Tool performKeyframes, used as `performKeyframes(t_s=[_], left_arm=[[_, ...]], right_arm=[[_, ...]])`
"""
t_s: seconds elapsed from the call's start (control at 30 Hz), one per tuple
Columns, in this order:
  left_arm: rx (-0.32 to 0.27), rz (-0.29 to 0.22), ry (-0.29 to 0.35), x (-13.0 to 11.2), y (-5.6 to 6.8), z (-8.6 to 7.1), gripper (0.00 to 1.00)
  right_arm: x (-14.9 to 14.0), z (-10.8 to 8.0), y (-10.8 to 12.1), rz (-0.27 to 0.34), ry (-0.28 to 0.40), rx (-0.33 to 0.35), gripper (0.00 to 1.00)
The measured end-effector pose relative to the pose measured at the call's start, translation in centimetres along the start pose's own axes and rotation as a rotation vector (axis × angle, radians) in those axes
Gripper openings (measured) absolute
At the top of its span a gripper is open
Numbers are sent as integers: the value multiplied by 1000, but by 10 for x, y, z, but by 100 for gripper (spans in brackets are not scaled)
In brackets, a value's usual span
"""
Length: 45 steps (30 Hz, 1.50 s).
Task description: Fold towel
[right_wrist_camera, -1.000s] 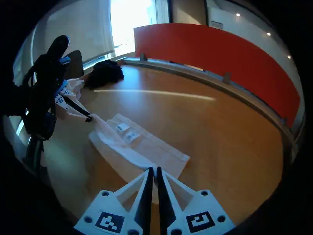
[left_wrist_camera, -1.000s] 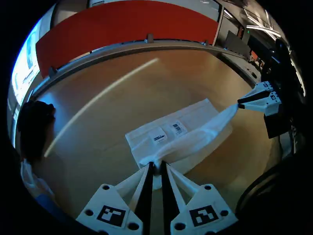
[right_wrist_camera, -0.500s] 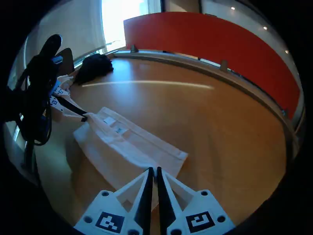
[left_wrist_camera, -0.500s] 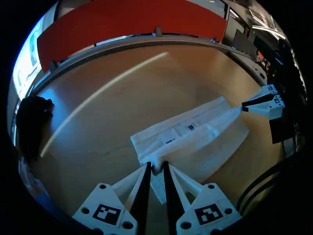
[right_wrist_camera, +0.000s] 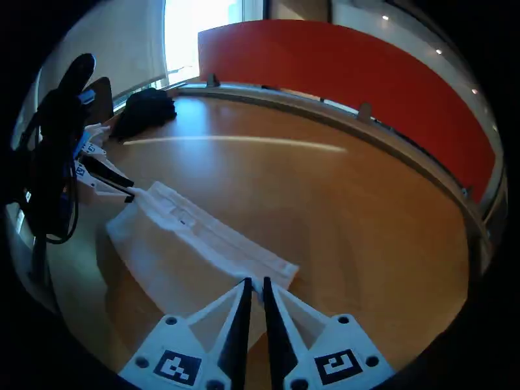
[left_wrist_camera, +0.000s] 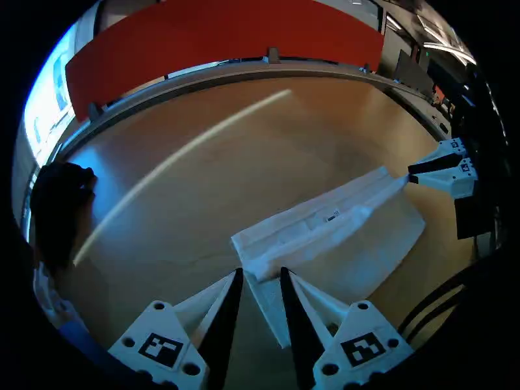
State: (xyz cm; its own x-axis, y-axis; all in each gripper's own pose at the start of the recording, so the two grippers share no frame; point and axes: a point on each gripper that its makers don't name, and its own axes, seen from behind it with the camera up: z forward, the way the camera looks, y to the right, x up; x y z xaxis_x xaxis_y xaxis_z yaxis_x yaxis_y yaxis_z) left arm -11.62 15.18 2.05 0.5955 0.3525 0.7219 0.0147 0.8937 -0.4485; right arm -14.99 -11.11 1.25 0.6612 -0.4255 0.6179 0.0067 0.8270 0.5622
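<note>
White cloth towel (left_wrist_camera: 351,250), folded lengthwise on the honey-brown wooden table (left_wrist_camera: 195,169), runs its long axis from left gripper (left_wrist_camera: 260,272) to right gripper (right_wrist_camera: 256,281) — left jaws parted, near corner lying loose between them; right jaws narrow, pinching the far corner — one hand per end.

Looks like open-plan office: long wooden tabletop (left_wrist_camera: 260,143), red divider screen (left_wrist_camera: 221,45) on brackets along far edge, strip lights (left_wrist_camera: 445,51) overhead, big bright window (right_wrist_camera: 195,32) with roller blind (right_wrist_camera: 110,45) off to side
</note>
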Motion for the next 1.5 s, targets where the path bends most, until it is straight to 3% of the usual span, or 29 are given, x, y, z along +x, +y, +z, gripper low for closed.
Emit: performKeyframes(t_s=[0.07, 0.27, 0.4, 0.87, 1.5], left_arm=[[6, -1, 5, 1, -2, -3, 54], [21, -15, 22, 1, -11, -12, 80], [19, -33, 31, 1, -12, -17, 81], [13, -43, 48, -7, -5, -31, 81], [65, -106, 53, -56, 0, -69, 81]], right_arm=[[3, -2, 4, 1, 5, -16, 31], [6, -9, 10, 13, 19, -33, 78], [3, -15, 11, 23, 24, -36, 91], [-12, -33, 4, 28, 29, -39, 92], [-48, -65, -11, 60, 22, -53, 92]])
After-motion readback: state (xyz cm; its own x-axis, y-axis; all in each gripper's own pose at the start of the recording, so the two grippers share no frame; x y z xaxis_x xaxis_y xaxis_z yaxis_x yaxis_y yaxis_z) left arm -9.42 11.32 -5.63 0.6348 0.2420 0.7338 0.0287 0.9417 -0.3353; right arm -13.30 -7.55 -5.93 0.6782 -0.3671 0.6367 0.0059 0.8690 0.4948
